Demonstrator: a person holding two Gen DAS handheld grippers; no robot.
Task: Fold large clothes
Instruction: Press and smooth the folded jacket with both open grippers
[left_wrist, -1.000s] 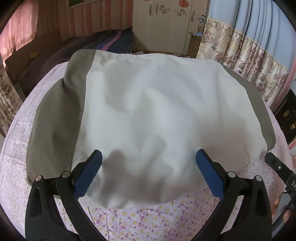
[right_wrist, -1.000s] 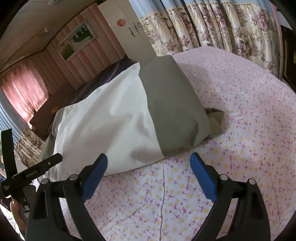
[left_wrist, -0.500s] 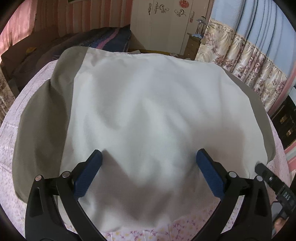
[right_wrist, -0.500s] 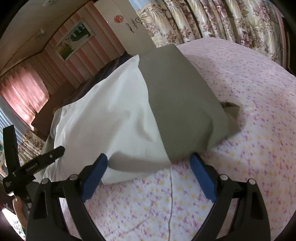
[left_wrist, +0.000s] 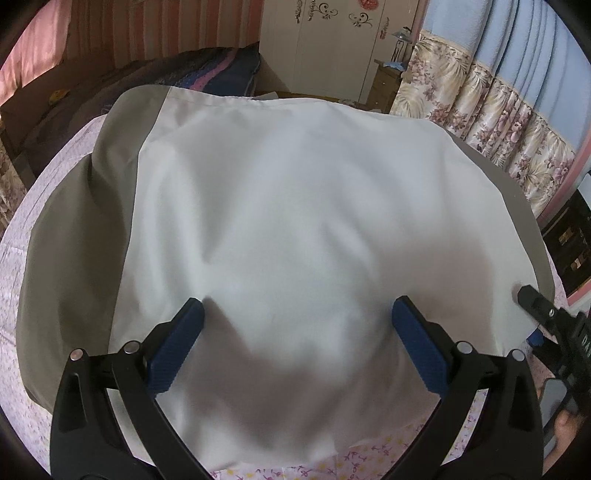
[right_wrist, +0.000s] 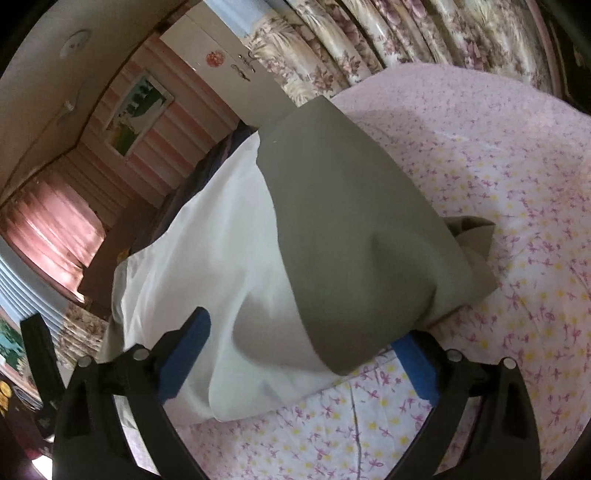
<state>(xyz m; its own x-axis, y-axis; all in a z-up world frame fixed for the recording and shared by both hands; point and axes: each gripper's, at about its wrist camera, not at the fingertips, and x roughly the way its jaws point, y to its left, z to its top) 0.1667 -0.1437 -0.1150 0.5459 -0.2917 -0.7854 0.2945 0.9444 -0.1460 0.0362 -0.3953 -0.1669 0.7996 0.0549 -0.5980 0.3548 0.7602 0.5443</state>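
A large white garment (left_wrist: 295, 221) with grey-olive side panels (left_wrist: 74, 240) lies spread on the bed and fills the left wrist view. My left gripper (left_wrist: 297, 314) is open, its blue pads (left_wrist: 177, 343) resting over the white cloth near its front hem. In the right wrist view the same garment (right_wrist: 221, 258) shows its grey panel (right_wrist: 351, 240) at the right end. My right gripper (right_wrist: 303, 336) is open, straddling the garment's near corner, where white meets grey. The right gripper's black body (left_wrist: 554, 332) shows at the right edge of the left wrist view.
The bed sheet (right_wrist: 498, 184) is pink with small flowers and extends right of the garment. Floral curtains (left_wrist: 498, 122) hang on the right, a white wardrobe (left_wrist: 332, 44) stands at the back, and dark bedding (left_wrist: 184, 74) lies beyond the garment.
Both grippers have moved forward onto the garment. The left one went from the front hem to over the white cloth; the right one closed in until the near corner lies between its fingers.
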